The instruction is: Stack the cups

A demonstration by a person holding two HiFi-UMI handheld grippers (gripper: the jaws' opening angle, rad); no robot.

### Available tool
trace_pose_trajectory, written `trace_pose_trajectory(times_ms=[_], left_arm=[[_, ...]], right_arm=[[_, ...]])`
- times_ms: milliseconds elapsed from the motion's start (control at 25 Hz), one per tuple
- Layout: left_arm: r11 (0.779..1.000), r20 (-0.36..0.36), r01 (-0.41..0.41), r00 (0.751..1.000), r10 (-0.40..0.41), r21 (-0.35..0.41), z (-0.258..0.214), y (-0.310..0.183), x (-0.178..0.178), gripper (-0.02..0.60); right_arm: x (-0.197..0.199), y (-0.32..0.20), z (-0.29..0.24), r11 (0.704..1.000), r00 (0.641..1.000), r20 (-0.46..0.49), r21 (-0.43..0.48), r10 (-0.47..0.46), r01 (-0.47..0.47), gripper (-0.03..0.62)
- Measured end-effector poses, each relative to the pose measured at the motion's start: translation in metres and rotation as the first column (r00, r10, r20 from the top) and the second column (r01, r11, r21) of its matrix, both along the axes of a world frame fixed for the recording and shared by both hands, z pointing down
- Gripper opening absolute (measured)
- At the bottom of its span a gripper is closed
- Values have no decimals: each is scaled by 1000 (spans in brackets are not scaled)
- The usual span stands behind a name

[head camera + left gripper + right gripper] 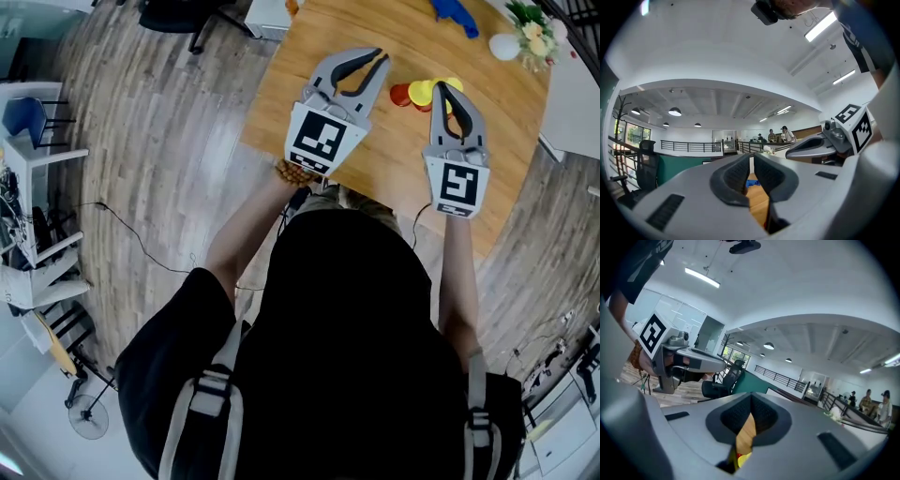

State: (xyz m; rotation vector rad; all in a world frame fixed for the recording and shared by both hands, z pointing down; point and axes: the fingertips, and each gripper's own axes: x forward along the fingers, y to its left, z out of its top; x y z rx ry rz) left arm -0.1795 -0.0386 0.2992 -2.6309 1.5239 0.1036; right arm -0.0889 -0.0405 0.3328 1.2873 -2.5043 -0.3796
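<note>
- The cups (422, 93) sit in a tight cluster on the wooden table (375, 28), towards its middle and just beyond the tips of the right gripper (440, 88).
- A red cup (400, 95) is at the cluster's left. The yellow cups (454, 84) are pressed against it on the right.
- From where I stand I cannot tell whether any cup sits inside another, or whether anything is in them.
- Further back on the table lie a blue thing (455, 11), a white round thing (504, 46) and a small bunch of flowers (530, 23), all well apart from the cups.
- The left gripper (379, 59) has its jaws drawn together with nothing between the pads. Only a thin slit is left, and table wood and the blue thing show through it.
- The right gripper's jaws are also closed and empty. A sliver of yellow and red shows low through its slit, below the pads rather than between them.
- Both of the person's forearms reach forward from the body, holding the grippers side by side above the near part of the table.
- The left gripper angles in towards the cups, and the right one points almost straight ahead at them.
- Both are held roughly level, so each looks out across the room.
- Fingers of the left hand (295, 173) show under that gripper's marker cube (323, 136).
</note>
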Motion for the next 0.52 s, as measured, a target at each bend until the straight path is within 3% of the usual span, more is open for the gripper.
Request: trace_pose_trajectory(times_ms=[280, 520], left_arm=[[998, 1, -65, 998, 65, -27, 10, 6, 2, 34], [997, 8, -70, 998, 70, -34, 21, -4, 14, 34]], right_arm=[[8, -2, 0, 996, 996, -4, -2, 88, -88, 5], [48, -12, 21, 984, 986, -13, -63, 166, -167, 3]])
